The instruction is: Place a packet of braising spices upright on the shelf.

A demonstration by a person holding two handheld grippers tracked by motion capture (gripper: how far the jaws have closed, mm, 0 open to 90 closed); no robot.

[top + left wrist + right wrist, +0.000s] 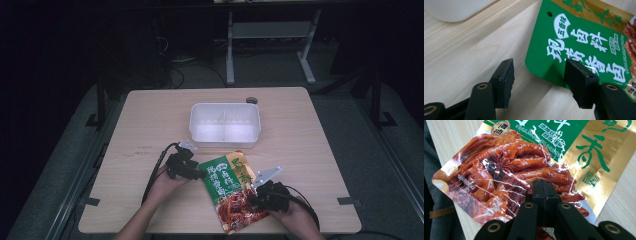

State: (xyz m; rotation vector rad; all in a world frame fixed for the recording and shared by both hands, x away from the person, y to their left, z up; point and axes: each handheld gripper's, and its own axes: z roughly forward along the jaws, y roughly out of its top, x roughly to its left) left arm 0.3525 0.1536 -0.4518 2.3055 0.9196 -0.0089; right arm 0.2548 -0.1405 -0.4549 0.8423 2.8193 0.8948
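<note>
The right tongs [543, 188] pinch the seasoning packet [229, 186]; the left tongs [544, 80] gape at its edge; the plastic container [225, 124] waits unfilled.

Black two-jaw left gripper [192, 171] and right gripper [258, 192], brass-ringed screw holes along matte arms, grey three-cornered plates on top, black cables trailing toward bare forearms.

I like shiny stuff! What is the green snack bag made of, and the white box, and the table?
The snack bag looks like thin glossy plastic film, maybe foil-lined: it crinkles and throws bright glints, with a gold metallic area. The white box seems to be frosted, slightly see-through plastic with smooth rounded corners. The table shows pale wood grain with a matte finish; whether it is solid wood or a printed laminate cannot be told.
</note>
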